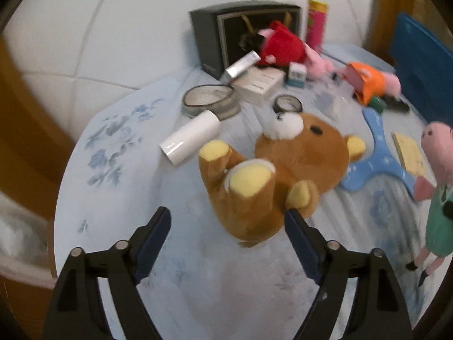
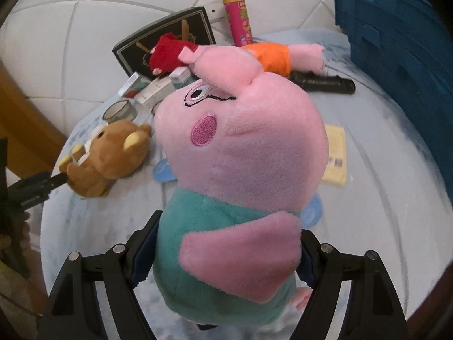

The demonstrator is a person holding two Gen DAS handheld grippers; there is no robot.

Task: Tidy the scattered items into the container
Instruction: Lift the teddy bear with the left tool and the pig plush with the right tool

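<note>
Your work surface is a bed covered in a pale blue sheet (image 1: 119,212) with a faded floral print, backed by a white quilted headboard (image 1: 70,42). At its far right edge stands the container, a hard blue plastic crate (image 2: 396,42) with ribbed, stepped walls.

The biggest soft item near you is the pink pig plush in a teal dress (image 2: 240,184): fleecy fabric, rounded head, embroidered cheek patch and eye. Your right gripper (image 2: 226,243) has its jaws clamped on the teal body, one blue-padded finger on each side, and the toy is lifted off the sheet, snout pointing up and away.

Next is the brown teddy bear (image 1: 283,170), short-pile plush with yellow paw pads and ear linings and a white muzzle. It lies on its back in the middle of the bed. Your left gripper (image 1: 228,226) has its jaws spread wide; the right fingertip touches the bear's lower body and the left one stands apart from it, so nothing is grasped.

Behind the bear, a dark rigid box (image 1: 226,34) stands against the headboard, with a pig plush in a red dress (image 1: 280,45) leaning on it and a tall pink snack tube (image 1: 315,22) just beside it. A pig plush in orange (image 1: 371,82) lies near the crate. Smaller still: a glossy white cylinder (image 1: 189,141), a tape roll (image 1: 209,100), a flat blue boomerang shape (image 1: 376,153), a yellow pad (image 2: 335,155), and a black remote-like bar (image 2: 325,83).
</note>
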